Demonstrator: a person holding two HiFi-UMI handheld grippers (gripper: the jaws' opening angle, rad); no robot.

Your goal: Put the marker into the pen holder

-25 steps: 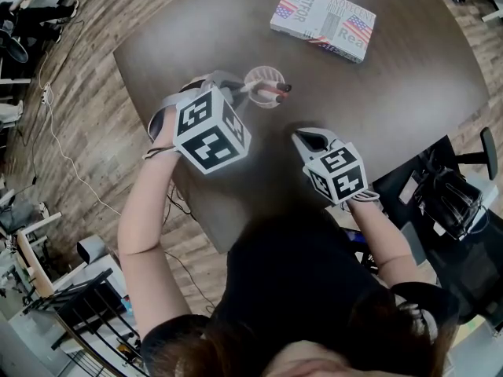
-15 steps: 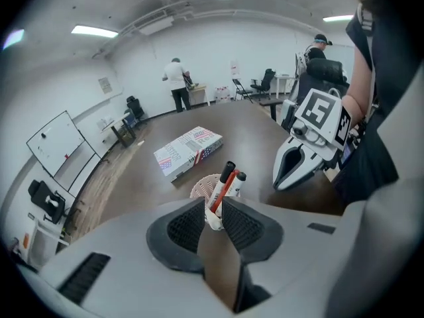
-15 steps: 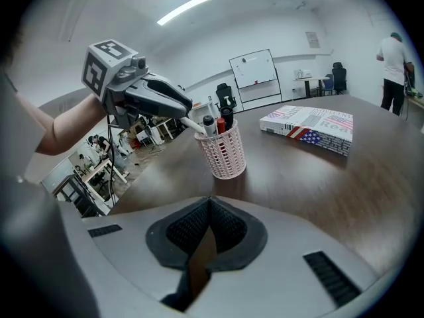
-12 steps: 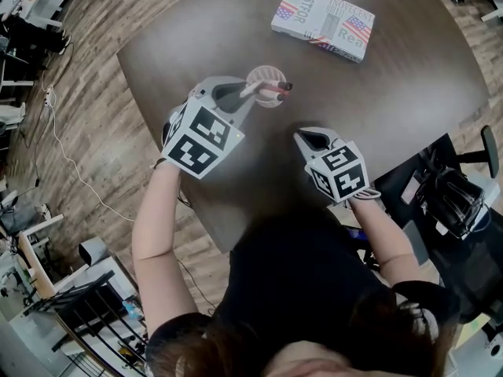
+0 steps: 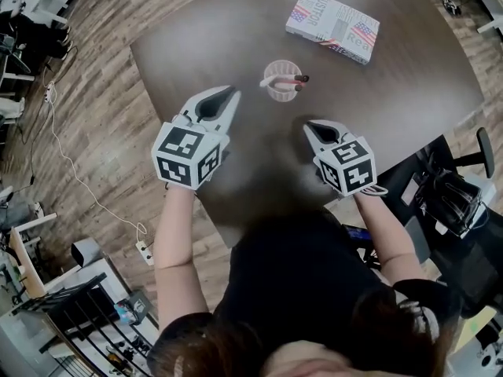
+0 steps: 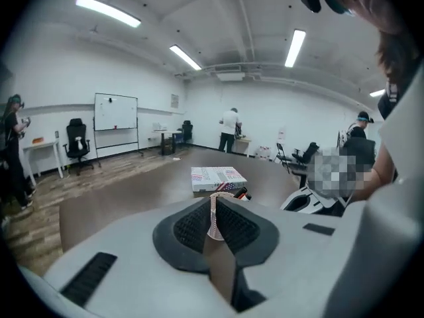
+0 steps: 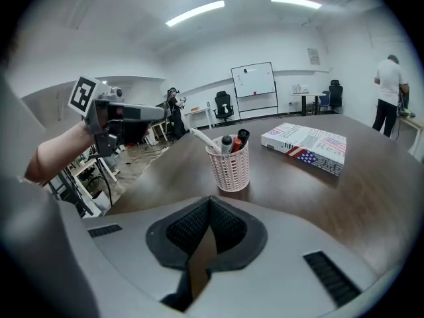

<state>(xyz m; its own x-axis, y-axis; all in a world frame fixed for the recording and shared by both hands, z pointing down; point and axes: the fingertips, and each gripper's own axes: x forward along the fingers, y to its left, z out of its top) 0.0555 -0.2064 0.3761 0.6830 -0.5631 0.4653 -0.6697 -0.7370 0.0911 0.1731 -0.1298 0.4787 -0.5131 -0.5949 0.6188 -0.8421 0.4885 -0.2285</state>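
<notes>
Short of the pen holder (image 5: pixel 281 82), both hover empty over the desk (image 5: pixel 393 77): left gripper (image 5: pixel 228 94) fingers (image 6: pixel 189 227) closing on nothing, right gripper (image 5: pixel 316 127) fingers shut, likely because the marker (image 5: pixel 292 78) already stands inside.

An open-plan office or lab room: a whiteboard (image 6: pixel 116 114) on a stand by the wall, swivel office chairs (image 6: pixel 77 144), side desks (image 6: pixel 41 144), long ceiling strip lights (image 6: pixel 107 10), a wood-plank floor (image 5: pixel 86 124), people (image 6: pixel 230 128) standing about, and a broad dark bench (image 5: pixel 409 77) carrying a pen holder (image 7: pixel 228 167) and a book (image 5: pixel 332 25)
</notes>
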